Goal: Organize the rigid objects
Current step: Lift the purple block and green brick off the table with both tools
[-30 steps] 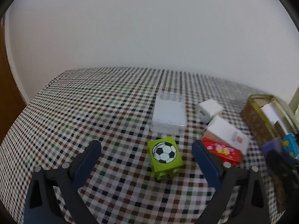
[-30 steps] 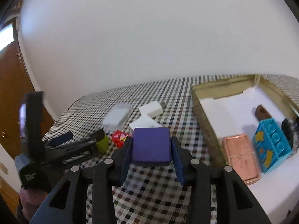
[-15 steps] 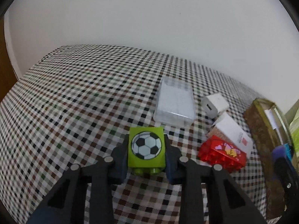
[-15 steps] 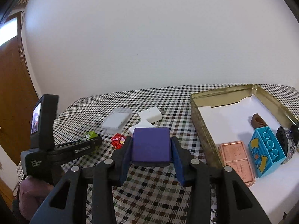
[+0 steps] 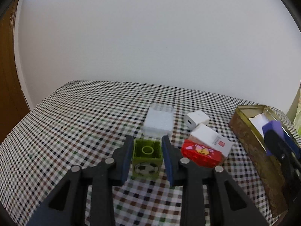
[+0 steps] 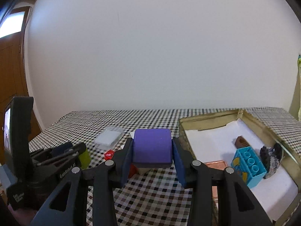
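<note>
Surface: checkered tablecloth [image 5: 79, 116] under a white wall.
Left gripper [image 5: 147, 155]: we clamp the green soccer block [image 5: 147, 157], hollow underside facing up.
Right gripper [image 6: 152, 151]: we clench a purple block [image 6: 152, 146], beside the gold tin [image 6: 207, 117].
</note>
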Demonstrator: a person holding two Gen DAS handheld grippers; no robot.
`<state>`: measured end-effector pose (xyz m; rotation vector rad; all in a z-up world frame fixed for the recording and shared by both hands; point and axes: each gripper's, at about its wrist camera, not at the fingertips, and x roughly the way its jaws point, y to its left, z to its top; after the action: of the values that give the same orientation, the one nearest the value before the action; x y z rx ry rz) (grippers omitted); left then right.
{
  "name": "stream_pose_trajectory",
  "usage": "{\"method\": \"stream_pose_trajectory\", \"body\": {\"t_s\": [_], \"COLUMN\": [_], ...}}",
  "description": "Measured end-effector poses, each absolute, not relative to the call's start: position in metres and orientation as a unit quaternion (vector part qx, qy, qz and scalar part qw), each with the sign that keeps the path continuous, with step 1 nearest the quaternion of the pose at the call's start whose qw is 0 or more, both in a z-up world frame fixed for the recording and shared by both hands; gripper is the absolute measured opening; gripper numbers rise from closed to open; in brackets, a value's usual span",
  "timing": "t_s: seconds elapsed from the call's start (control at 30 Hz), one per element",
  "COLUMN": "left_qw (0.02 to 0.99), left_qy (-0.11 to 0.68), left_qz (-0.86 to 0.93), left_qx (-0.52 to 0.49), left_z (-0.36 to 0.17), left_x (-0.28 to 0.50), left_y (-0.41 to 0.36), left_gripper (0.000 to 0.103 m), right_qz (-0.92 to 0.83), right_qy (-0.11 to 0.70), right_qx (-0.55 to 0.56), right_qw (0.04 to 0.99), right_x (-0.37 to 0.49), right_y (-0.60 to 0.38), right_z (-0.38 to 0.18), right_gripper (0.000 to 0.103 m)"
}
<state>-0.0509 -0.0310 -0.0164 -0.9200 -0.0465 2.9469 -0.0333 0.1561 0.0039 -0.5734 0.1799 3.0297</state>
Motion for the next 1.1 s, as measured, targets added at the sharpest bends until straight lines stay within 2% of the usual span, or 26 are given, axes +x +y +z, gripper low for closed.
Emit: {"method": "stream_pose_trajectory", "body": {"t_s": [0.03,0.27,0.47,0.5,0.57,0.63,0.7,0.83,0.97,1.0,1.03,1.07,1.1], "left_qw": [0.028,0.029,0.046,0.044,0.038,0.034,0.036,0.044,0.035,0.032,0.034,0.039,0.04], "left_qy": [-0.014,0.005,-0.044,-0.055,-0.073,-0.087,-0.093,-0.079,-0.024,-0.012,-0.012,-0.018,-0.024], "left_qz": [0.955,0.959,0.945,0.942,0.939,0.937,0.936,0.929,0.927,0.923,0.919,0.914,0.909], "left_qx": [-0.295,-0.281,-0.32,-0.329,-0.335,-0.336,-0.337,-0.358,-0.372,-0.384,-0.392,-0.403,-0.414], "left_z": [-0.016,-0.01,-0.012,-0.013,-0.012,-0.011,-0.01,-0.014,-0.027,-0.031,-0.033,-0.036,-0.039], "left_x": [-0.048,-0.028,-0.021,-0.022,-0.023,-0.025,-0.029,-0.036,-0.035,-0.038,-0.04,-0.043,-0.047], "left_y": [-0.03,-0.018,-0.055,-0.067,-0.087,-0.101,-0.102,-0.085,-0.052,-0.046,-0.045,-0.045,-0.046], "left_gripper": [0.011,0.011,0.018,0.023,0.04,0.068,0.074,0.074,0.071,0.064,0.051,0.043,0.031], "right_qz": [0.982,0.983,0.982,0.982,0.982,0.983,0.983,0.982,0.982,0.982,0.981,0.981,0.981], "right_qy": [0.056,0.052,0.056,0.056,0.056,0.055,0.054,0.056,0.061,0.062,0.062,0.063,0.063], "right_qx": [-0.18,-0.172,-0.173,-0.173,-0.174,-0.174,-0.174,-0.175,-0.177,-0.177,-0.177,-0.177,-0.178], "right_qw": [0.03,0.042,0.043,0.043,0.039,0.037,0.036,0.037,0.038,0.039,0.038,0.038,0.038], "right_x": [-0.031,-0.024,-0.022,-0.022,-0.022,-0.021,-0.022,-0.021,-0.021,-0.021,-0.02,-0.02,-0.02], "right_y": [0.156,0.155,0.158,0.158,0.159,0.158,0.158,0.161,0.161,0.159,0.159,0.159,0.16], "right_z": [0.005,0.007,0.007,0.008,0.008,0.008,0.008,0.007,0.008,0.008,0.008,0.008,0.008], "right_gripper": [0.043,0.043,0.043,0.043,0.043,0.043,0.043,0.043,0.043,0.043,0.043,0.043,0.043]}}
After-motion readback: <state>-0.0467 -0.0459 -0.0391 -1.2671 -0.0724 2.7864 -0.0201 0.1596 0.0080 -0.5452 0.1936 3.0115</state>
